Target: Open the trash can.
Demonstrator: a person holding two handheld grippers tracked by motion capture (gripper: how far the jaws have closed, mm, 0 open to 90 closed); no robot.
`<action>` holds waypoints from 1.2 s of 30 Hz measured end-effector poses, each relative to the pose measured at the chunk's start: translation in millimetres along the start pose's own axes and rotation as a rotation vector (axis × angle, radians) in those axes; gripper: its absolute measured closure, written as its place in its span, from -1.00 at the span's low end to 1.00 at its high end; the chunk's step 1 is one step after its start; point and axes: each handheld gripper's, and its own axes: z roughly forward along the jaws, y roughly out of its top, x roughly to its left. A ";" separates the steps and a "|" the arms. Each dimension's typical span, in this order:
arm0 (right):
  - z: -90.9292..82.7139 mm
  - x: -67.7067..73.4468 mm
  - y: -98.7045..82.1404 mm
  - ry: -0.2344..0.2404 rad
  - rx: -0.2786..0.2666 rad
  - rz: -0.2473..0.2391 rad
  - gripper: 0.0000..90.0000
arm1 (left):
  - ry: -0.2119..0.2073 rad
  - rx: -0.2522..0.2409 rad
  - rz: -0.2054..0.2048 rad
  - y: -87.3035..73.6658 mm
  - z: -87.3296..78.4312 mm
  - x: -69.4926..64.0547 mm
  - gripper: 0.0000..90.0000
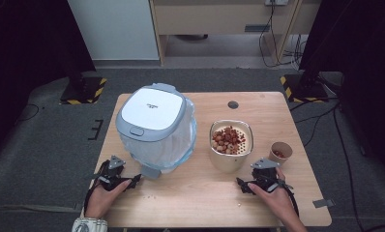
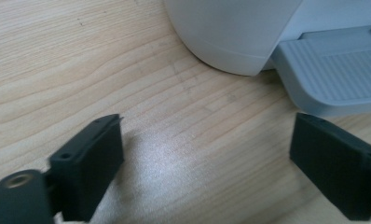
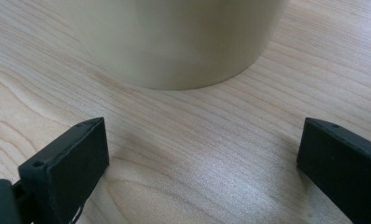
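Note:
A white and blue-grey rice cooker (image 1: pixel 156 128) with its lid down stands on the left half of the wooden table (image 1: pixel 205 203). To its right sits a cream bowl (image 1: pixel 230 145) holding round brown and red bits. My left gripper (image 1: pixel 135 180) rests on the table at the cooker's front left, open, with bare wood between its jaws; the cooker's base (image 2: pixel 230 37) and grey handle tab (image 2: pixel 333 70) lie just ahead. My right gripper (image 1: pixel 240 183) rests below the bowl, open and holding nothing, with the bowl's wall (image 3: pixel 179 42) close in front.
A small brown paper cup (image 1: pixel 280 152) with red pieces stands right of the bowl. A dark round hole (image 1: pixel 233 104) marks the table's far side. A few crumbs (image 1: pixel 149 196) lie near the front edge. Cables (image 1: pixel 321 116) run on the floor at the right.

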 end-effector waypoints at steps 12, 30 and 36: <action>0.0 0.1 0.0 -0.001 0.000 0.001 -0.95 | -0.037 -0.093 0.024 16.1 -26.3 -12.9 0.06; 0.0 0.1 0.0 -0.001 0.000 0.001 -0.95 | -0.132 -0.131 0.061 24.6 -25.7 -34.1 0.82; 0.0 0.0 0.0 -0.001 -0.001 -0.001 -0.95 | -0.134 -0.089 0.092 25.9 -11.3 -40.1 0.92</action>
